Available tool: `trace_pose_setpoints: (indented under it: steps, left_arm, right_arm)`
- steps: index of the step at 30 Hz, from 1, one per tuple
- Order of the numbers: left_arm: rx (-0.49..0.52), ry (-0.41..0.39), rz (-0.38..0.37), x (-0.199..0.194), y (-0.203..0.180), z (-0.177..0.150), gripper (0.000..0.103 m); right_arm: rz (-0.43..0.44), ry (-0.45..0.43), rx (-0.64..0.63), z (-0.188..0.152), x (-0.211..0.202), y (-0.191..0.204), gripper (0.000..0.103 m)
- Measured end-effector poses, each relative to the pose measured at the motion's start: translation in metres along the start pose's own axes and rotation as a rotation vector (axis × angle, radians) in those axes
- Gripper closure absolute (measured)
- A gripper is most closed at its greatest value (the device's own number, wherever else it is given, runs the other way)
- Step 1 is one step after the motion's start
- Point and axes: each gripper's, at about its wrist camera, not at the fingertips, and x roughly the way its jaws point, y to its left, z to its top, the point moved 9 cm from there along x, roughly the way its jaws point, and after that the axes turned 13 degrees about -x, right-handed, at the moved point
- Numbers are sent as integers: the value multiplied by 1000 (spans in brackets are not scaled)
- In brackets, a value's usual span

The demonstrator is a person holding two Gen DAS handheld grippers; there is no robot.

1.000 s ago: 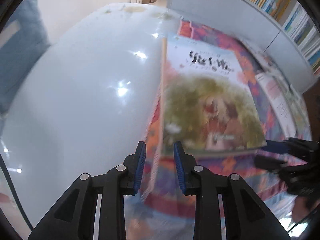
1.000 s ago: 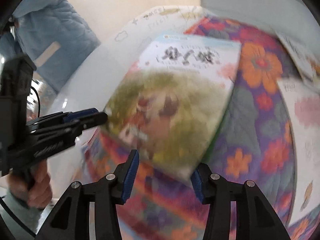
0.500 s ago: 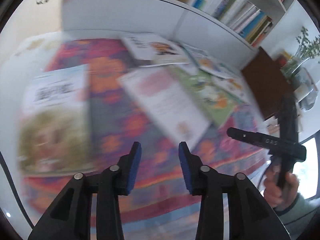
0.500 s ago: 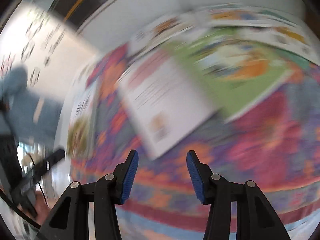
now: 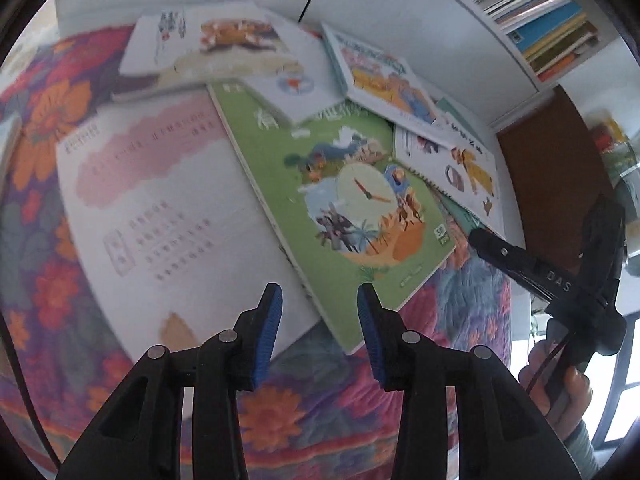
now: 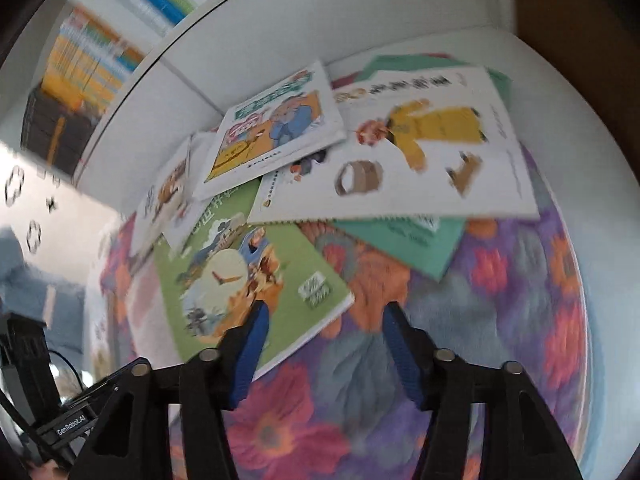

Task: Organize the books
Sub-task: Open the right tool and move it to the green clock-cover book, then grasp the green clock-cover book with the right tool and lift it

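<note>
Several picture books lie overlapping on a flowered cloth [image 5: 48, 280] [image 6: 500, 300]. A green book with a clock picture [image 5: 352, 200] [image 6: 240, 276] rests partly on a white and pink book [image 5: 168, 200]. Behind them are a white book with a yellow-coated figure [image 5: 460, 160] [image 6: 420, 152], a book with a blue-clad figure [image 5: 384, 76] [image 6: 276, 120] and a teal book [image 6: 408, 236]. My left gripper [image 5: 320, 304] hangs open above the green book's near corner, holding nothing. My right gripper [image 6: 326, 320] [image 5: 476, 236] is open and empty by that book's right corner.
A white bookshelf [image 5: 540, 20] [image 6: 88, 60] full of upright books runs behind the table. A brown panel [image 5: 560, 168] stands at the right. A hand [image 5: 568, 392] holds the right gripper. A person in blue clothing [image 6: 24, 280] is at the left.
Both grippers have swung right, away from the book with the furry animal cover and over to the pile of books. The left jaws stand wider than a second ago.
</note>
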Motion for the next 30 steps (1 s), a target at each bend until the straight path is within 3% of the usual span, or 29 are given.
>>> trace_pose_setpoints:
  steps: [3, 11, 15, 19, 24, 27, 30]
  left_arm:
    - [-23, 16, 20, 11, 0, -8, 67]
    - [-7, 20, 6, 20, -10, -9, 66]
    - [107, 10, 58, 17, -11, -16, 66]
    - [141, 23, 38, -1, 8, -31, 66]
    - [175, 112, 7, -22, 36, -82, 66]
    - [97, 153, -6, -18, 55, -101, 67]
    - [25, 128, -29, -19, 60, -101, 68]
  right_arm:
    - [12, 14, -43, 6, 13, -2, 60]
    - [40, 79, -121, 13, 47, 5, 59]
    - [22, 109, -178, 3, 46, 21, 56]
    - [74, 123, -151, -30, 30, 37, 56]
    - [117, 188, -153, -112, 2, 65, 56]
    - [147, 201, -131, -145, -10, 70, 57]
    - [140, 179, -74, -147, -13, 61, 57]
